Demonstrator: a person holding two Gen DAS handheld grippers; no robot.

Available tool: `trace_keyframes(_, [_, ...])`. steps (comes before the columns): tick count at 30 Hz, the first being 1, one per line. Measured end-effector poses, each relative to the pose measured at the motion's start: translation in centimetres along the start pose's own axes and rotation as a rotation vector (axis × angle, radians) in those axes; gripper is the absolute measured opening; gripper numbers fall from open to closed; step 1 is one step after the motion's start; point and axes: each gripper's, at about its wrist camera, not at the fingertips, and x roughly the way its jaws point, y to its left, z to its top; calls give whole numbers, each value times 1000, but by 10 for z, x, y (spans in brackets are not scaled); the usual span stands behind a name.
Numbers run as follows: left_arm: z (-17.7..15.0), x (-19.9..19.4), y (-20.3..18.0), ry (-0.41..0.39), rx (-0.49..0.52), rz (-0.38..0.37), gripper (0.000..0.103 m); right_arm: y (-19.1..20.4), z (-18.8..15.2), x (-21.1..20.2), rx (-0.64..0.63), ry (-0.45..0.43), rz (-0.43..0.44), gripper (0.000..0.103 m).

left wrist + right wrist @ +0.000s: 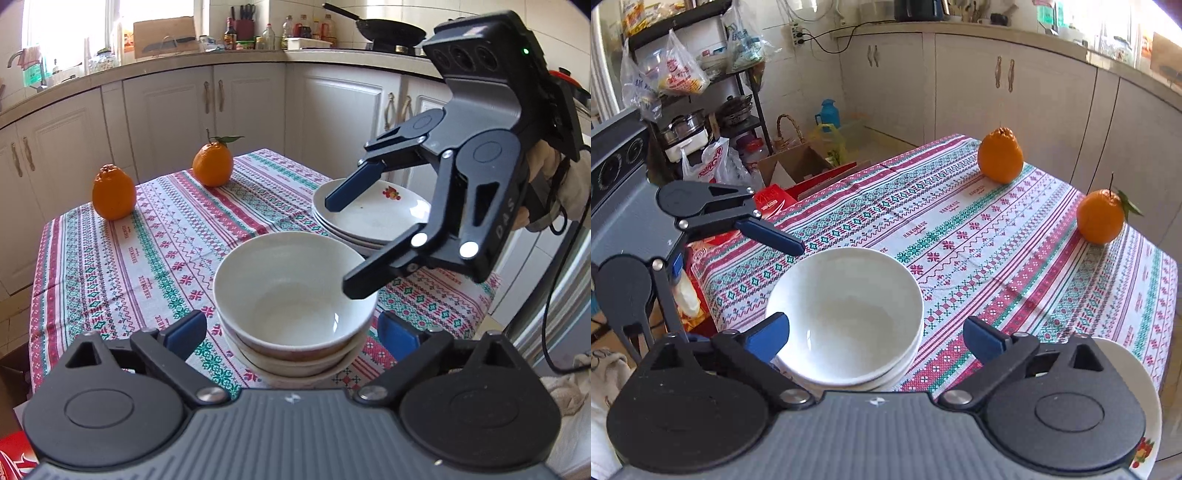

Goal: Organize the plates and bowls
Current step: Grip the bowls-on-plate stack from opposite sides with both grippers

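A stack of white bowls [291,295] stands near the front of the table, on the patterned tablecloth [147,240]. My left gripper [291,332] is open, its blue pads on either side of the stack and not pressing on it. A stack of white plates [373,218] sits just behind the bowls to the right. My right gripper [341,245] hovers open over the bowls' right rim and the plates, holding nothing. In the right wrist view the bowls [846,314] lie between that gripper's spread blue pads [768,338]. The plate rim [1145,406] shows at the lower right.
Two oranges [113,194] [213,164] stand at the far side of the table. White kitchen cabinets [166,107] run behind it. Boxes, bags and a shelf rack [701,110] crowd the floor beyond the table's left edge in the right wrist view.
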Motion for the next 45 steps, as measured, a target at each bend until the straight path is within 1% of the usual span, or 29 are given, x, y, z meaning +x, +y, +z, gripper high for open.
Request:
trace_keyframes(4, [-5,-5,0,-5,26,-26,98,12,-9,-9,-79,-6,-29,103])
trace_keyframes(8, [-9,-4,-3,36,44,-25,98,25,-20,-10,-149,19,-56,103])
trace_keyframes(10, [-11,-2,-5,51,69,-17,98,30,-25,-8,-177,34,-70,103])
trace_keyframes(12, [-14,2,-7,61,89,-14,98,33,-30,-4,-196,48,-77,103])
trace_keyframes(19, [-21,17,-4,99,113,-26,98,34,-42,17,-216,95,-87,103])
trace_keyframes(24, [-24,31,6,133,109,-39,98,26,-48,34,-195,117,-76,103])
trace_keyframes(28, [-27,42,13,155,116,-65,98,22,-50,44,-201,126,-60,103])
trace_keyframes(32, [-25,49,16,168,161,-96,96,20,-49,50,-223,123,-45,103])
trace_keyframes(35, [-22,50,19,171,214,-127,95,19,-45,53,-245,115,-24,103])
trace_keyframes(38, [-19,50,21,167,262,-155,92,18,-42,56,-258,117,2,103])
trace_keyframes(45, [-17,53,26,168,297,-214,89,20,-34,58,-291,120,40,99])
